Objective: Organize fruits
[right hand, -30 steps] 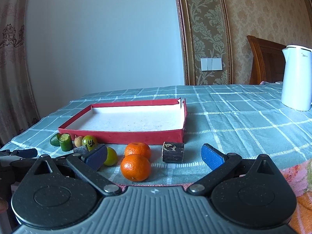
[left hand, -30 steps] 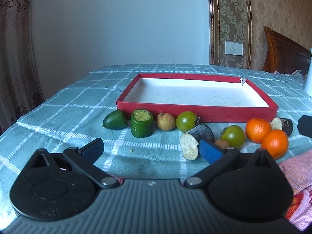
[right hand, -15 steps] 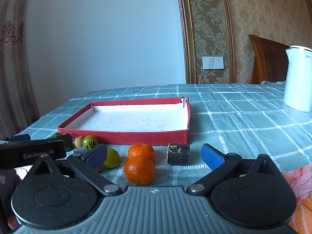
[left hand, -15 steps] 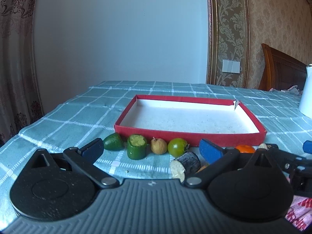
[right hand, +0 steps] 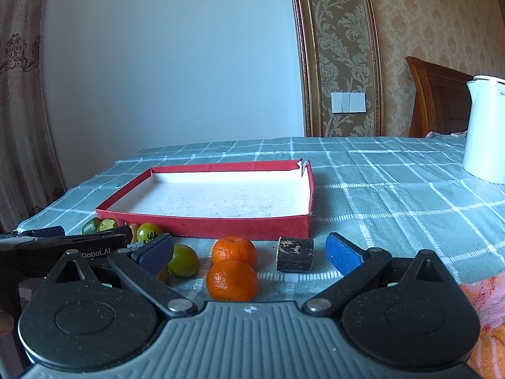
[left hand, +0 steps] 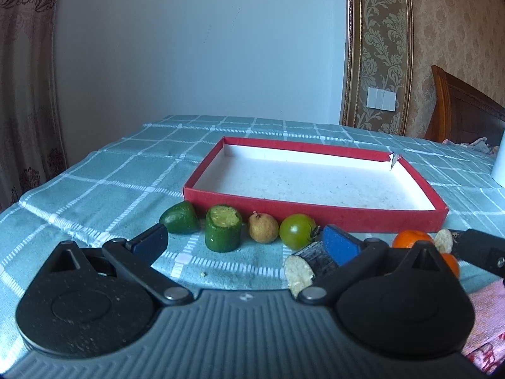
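A red tray (left hand: 315, 213) with a white floor lies on the checked cloth; it also shows in the right wrist view (right hand: 202, 225). In front of it lie a green avocado piece (left hand: 180, 222), a cut green cylinder (left hand: 223, 232), a small tan fruit (left hand: 262, 227), a green tomato (left hand: 297, 231) and a dark cut piece (left hand: 307, 265). Two oranges (right hand: 233, 279) (right hand: 234, 250), a dark cut piece (right hand: 295, 253) and a second green tomato (right hand: 183, 260) lie ahead of my right gripper (right hand: 249, 251). My left gripper (left hand: 244, 243) is open and empty. My right gripper is open and empty.
A white kettle (right hand: 486, 129) stands at the right on the cloth. A wooden headboard (right hand: 435, 101) is behind it. Pink fabric (left hand: 489, 315) lies at the table's near right edge. A curtain (left hand: 25, 79) hangs at the left.
My left gripper dropped and pulled back, then rose a little; the fruit row sits closer again. My right gripper moved slightly forward. No fruit has moved.
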{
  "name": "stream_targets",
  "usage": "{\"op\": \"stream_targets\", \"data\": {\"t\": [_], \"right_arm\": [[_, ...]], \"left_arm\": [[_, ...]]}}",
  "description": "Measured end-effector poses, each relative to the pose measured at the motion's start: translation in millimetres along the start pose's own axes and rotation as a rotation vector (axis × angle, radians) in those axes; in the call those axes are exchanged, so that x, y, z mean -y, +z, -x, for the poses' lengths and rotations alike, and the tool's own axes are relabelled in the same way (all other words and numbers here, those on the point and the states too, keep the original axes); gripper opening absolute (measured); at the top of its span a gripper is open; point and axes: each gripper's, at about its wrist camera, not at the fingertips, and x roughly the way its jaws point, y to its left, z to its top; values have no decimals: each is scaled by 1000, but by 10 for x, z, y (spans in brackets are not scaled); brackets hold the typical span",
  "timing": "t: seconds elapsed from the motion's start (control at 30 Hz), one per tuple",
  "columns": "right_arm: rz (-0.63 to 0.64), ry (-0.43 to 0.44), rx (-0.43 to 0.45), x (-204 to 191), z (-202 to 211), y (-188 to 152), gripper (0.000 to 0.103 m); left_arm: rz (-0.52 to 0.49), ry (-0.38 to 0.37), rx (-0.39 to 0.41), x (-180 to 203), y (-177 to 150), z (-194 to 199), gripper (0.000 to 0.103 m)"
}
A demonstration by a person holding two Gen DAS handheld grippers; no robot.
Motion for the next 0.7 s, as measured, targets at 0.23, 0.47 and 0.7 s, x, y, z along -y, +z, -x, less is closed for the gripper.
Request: {"op": "stream_targets", "data": {"t": [0.23, 0.47, 0.7], "right_arm": [[-4, -8, -11, 20, -102, -27, 103], [-25, -29, -30, 84, -201, -89, 103], [-24, -23, -35, 97, -200, -96, 103]], "left_arm": [[-49, 5, 22, 80, -39, 18, 103], [-116, -5, 22, 193, -78, 24, 103], [-77, -4, -3, 121, -60, -34, 103]]}}
